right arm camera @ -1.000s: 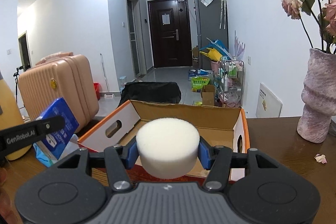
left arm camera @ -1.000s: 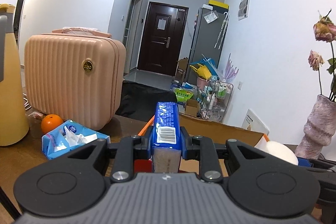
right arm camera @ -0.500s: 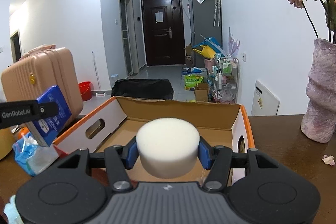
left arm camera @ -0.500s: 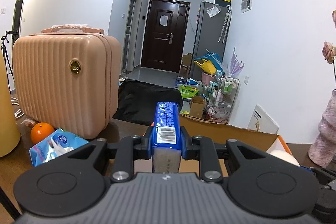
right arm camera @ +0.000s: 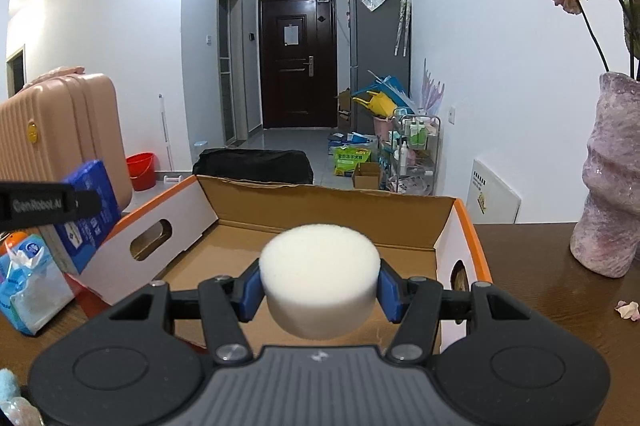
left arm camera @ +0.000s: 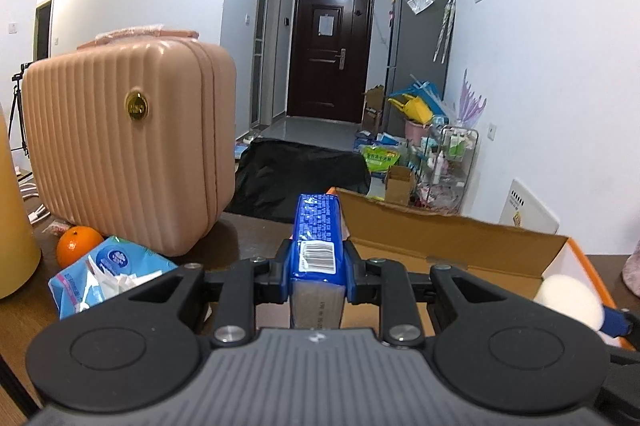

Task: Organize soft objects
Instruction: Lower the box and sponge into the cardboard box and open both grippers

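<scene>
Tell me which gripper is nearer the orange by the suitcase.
Left. The left gripper, clamping the blue tissue pack, is beside the orange; the right gripper holds the sponge over the cardboard box, farther off.

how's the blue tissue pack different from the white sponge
The blue tissue pack is flat, rectangular and printed with a barcode; the white sponge is a plain round puck. The pack stands on edge in the left gripper; the sponge lies flat in the right gripper. Both are held by the cardboard box.

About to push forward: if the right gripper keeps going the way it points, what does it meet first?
Probably the cardboard box: its floor or far wall lies beyond the sponge held in the right gripper; depth unclear.
</scene>
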The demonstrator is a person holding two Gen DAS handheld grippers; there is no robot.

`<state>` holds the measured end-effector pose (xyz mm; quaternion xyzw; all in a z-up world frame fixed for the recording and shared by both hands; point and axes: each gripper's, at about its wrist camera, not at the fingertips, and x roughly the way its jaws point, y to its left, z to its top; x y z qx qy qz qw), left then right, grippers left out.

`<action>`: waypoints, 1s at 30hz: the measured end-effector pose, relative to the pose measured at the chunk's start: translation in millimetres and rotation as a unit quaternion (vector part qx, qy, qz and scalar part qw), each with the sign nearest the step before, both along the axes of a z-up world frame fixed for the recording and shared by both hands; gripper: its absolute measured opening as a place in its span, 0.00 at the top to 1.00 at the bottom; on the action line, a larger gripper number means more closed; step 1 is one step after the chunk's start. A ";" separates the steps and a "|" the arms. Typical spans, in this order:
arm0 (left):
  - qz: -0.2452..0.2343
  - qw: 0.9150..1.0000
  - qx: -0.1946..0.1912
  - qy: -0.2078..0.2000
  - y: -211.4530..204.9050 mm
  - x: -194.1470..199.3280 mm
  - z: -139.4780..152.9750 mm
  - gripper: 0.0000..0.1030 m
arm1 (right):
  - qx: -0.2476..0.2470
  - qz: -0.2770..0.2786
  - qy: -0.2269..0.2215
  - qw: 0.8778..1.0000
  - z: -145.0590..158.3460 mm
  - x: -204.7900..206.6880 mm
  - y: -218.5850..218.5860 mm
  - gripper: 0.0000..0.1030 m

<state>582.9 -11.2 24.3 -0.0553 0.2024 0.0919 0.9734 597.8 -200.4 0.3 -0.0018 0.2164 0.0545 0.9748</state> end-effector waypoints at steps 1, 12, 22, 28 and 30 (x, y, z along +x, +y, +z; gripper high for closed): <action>0.001 1.000 -0.001 0.003 1.1 1.3 -1.6 0.76 | -0.001 -0.002 0.000 1.000 -0.7 0.4 0.1 0.46; -0.001 1.000 -0.002 0.002 1.1 3.3 -3.9 0.76 | -0.009 -0.006 -0.001 1.000 -3.1 0.7 -0.3 0.45; 0.028 0.999 -0.003 -0.036 5.3 -11.9 3.0 0.00 | -0.015 -0.007 0.004 1.000 -2.0 -3.5 -0.4 0.04; 0.022 0.999 0.001 -0.037 2.1 -13.6 3.1 0.00 | -0.016 -0.013 0.002 1.000 0.7 -4.2 -1.9 0.03; 0.021 0.999 0.001 -0.037 2.0 -14.9 3.4 0.00 | -0.016 -0.016 0.004 1.000 0.3 -4.1 -1.5 0.03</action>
